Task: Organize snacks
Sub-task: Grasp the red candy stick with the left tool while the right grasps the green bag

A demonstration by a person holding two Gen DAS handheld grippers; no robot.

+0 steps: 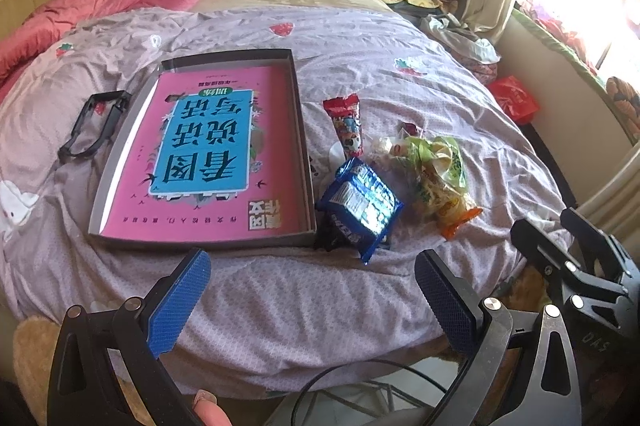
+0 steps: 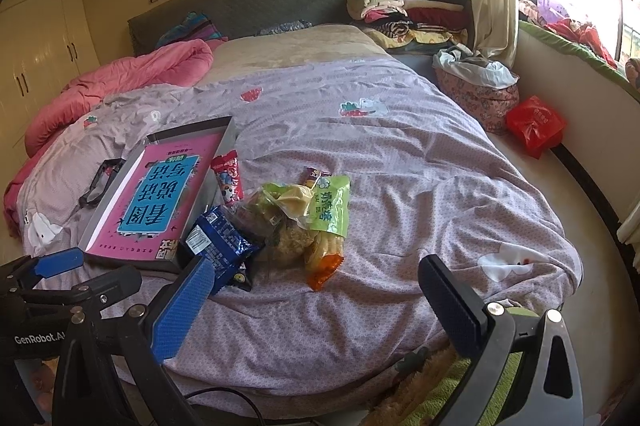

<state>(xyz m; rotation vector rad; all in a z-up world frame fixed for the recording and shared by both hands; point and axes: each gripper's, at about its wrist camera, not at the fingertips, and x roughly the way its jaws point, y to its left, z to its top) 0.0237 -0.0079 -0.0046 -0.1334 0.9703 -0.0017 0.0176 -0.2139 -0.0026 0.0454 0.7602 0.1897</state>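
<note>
From the left wrist view, the left hand-held gripper point(image 1: 312, 302) hangs released over the near edge of the bed point(image 1: 400, 38), its blue-padded fingers point(image 1: 178, 302) spread wide with nothing between them. On the lilac quilt point(image 1: 248, 290) lies a shallow grey box point(image 1: 302, 130) with a pink and blue printed bottom, and just beside its right wall sits the snack pile: a crinkled blue foil packet point(image 1: 362, 204) touching the box's near right corner, a slim red cartoon-printed packet point(image 1: 347, 124) farther up, and a green and yellow bag point(image 1: 438, 166) with an orange-ended packet point(image 1: 458, 216) under it. A black strap point(image 1: 94, 124) lies left of the box. From the right wrist view, the right hand-held gripper point(image 2: 320, 306) is likewise released and holds nothing, near the bed's foot edge. The blue foil packet point(image 2: 222, 242) sits just beyond its left finger point(image 2: 182, 306), with the green bag point(image 2: 330, 204), the red packet point(image 2: 229, 176) and the grey box point(image 2: 224, 136) behind. The left hand-held gripper point(image 2: 60, 262) shows at the lower left.
</note>
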